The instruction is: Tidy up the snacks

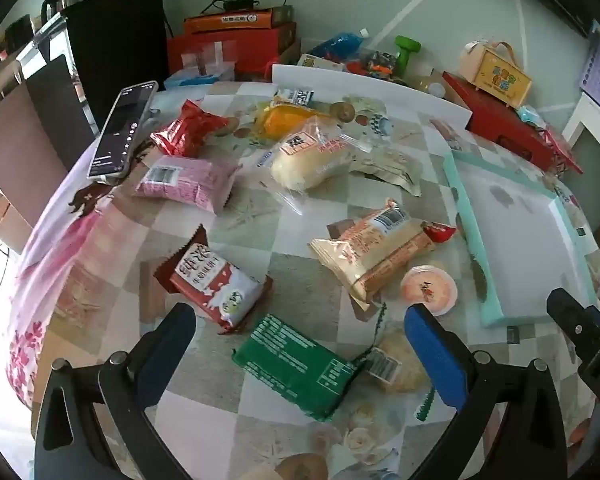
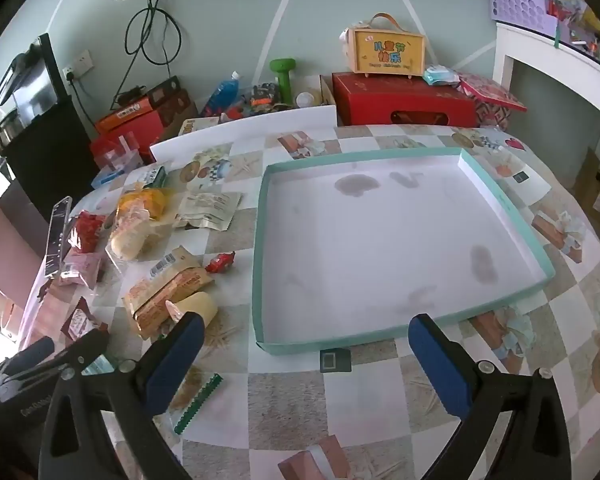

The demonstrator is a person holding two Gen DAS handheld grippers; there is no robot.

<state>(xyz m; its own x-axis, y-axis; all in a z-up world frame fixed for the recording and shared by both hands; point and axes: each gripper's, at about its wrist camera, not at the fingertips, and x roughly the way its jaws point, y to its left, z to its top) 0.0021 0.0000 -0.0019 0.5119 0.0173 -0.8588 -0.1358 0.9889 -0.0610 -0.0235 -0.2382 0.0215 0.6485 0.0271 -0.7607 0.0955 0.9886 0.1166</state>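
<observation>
While both grippers hang wide open and empty above the table, no snack is in the tray (image 2: 504, 196) yet, so a first pick seems due. The left gripper (image 1: 300, 344) hovers over the green packet (image 1: 296, 364), flat and crinkly, at six o'clock; I'd close across its narrow width, not the slippery foil ends. The red-and-white biscuit pack (image 1: 216, 284) lies at eight o'clock, the round jelly cup (image 1: 428, 288) at four. The right gripper (image 2: 306, 354) faces the shallow teal-rimmed cardboard tray, at twelve o'clock.

Checkered table (image 2: 380, 400) bears scattered snack packets (image 1: 204, 178), a phone (image 1: 122, 132), a teal-rimmed tray (image 2: 504, 196).
</observation>
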